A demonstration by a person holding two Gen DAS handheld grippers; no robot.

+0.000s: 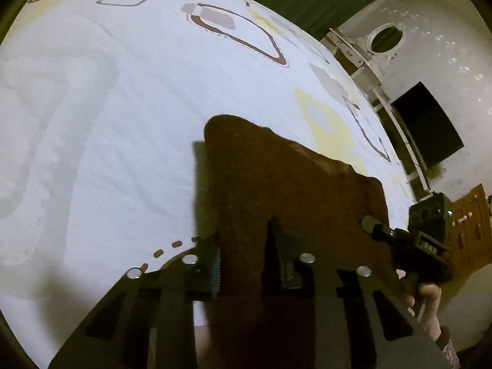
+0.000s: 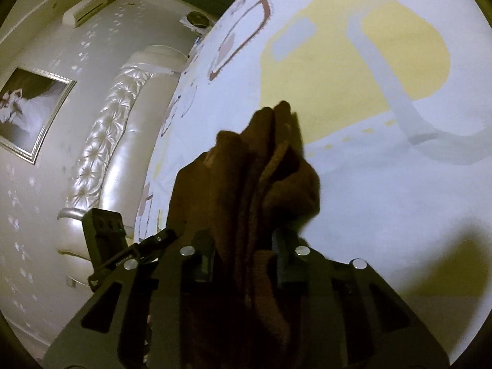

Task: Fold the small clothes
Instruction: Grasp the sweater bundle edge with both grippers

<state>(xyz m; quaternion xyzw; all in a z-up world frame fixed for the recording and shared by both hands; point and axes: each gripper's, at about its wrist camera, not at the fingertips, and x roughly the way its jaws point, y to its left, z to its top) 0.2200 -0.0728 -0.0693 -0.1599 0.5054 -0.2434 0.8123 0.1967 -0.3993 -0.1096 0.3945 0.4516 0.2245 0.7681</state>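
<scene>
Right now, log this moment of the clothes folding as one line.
stage: fold grasp | left gripper: shut on brown garment | right gripper: shut on brown garment, bunched | surface: patterned bedsheet

Wrist views, close over bedsheet

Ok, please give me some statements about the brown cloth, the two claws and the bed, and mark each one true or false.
1. Both claws grip the same brown cloth. True: the left claw and right claw each have its fabric between their fingers.
2. The cloth lies flat and untouched on the bedsheet. False: it is bunched in both claws.
3. The bedsheet is plain white. False: it carries yellow and brown shapes.
4. A framed picture hangs on the wall. True.
5. The padded headboard is black. False: it is pale and pearly.
</scene>
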